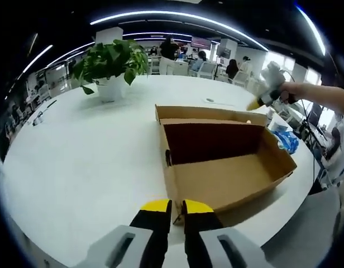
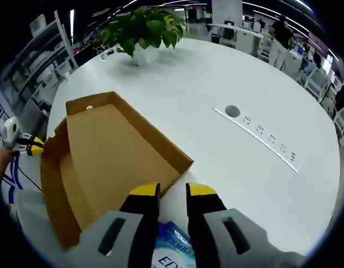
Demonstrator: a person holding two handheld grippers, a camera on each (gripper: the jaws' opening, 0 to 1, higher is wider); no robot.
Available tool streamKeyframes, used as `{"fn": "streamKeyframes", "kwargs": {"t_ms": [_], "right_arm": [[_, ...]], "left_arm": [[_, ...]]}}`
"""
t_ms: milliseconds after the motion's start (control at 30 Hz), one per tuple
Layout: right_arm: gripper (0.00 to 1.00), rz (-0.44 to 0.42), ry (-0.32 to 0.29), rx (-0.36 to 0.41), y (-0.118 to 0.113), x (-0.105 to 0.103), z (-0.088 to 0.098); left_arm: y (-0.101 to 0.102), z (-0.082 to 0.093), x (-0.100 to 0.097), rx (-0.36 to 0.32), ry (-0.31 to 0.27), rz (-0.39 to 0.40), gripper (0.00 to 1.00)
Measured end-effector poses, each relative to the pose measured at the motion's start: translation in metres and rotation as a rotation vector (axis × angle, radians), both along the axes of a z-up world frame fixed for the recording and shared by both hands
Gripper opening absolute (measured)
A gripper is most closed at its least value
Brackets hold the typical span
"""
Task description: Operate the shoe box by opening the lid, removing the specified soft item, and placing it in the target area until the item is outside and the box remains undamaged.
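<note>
The brown cardboard shoe box lies open on the white table, and I see nothing on its bare floor. My left gripper hovers at the box's near corner, jaws nearly touching and holding nothing. In the right gripper view the box is seen from the opposite side. My right gripper stands open just past its corner, above a soft blue and white packet on the table. That packet lies outside the box's right wall. A hand holds the right gripper above the far corner.
A potted green plant stands far left on the round white table; it is also in the right gripper view. A strip of sockets is set into the tabletop. People and desks fill the office behind.
</note>
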State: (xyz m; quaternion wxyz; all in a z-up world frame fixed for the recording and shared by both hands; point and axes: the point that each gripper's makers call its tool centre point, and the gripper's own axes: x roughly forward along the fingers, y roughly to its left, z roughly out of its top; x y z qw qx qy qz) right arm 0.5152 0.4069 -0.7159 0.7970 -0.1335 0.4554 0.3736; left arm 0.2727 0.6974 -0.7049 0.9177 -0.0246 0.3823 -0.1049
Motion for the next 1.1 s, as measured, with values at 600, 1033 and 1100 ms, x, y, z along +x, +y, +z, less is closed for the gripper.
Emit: {"fn": "streamKeyframes", "kwargs": {"t_ms": [600, 1033, 1100], "right_arm": [[0.09, -0.119, 0.043, -0.01, 0.009, -0.008, -0.021], [0.04, -0.097, -0.026, -0.024, 0.007, -0.002, -0.007], [0.04, -0.093, -0.038, -0.024, 0.007, -0.003, -0.004]], "left_arm": [[-0.001, -0.001, -0.003, 0.005, -0.006, -0.005, 0.05], [-0.002, -0.001, -0.001, -0.001, 0.012, -0.003, 0.05], [-0.002, -0.002, -0.001, -0.003, 0.012, 0.0, 0.05]]}}
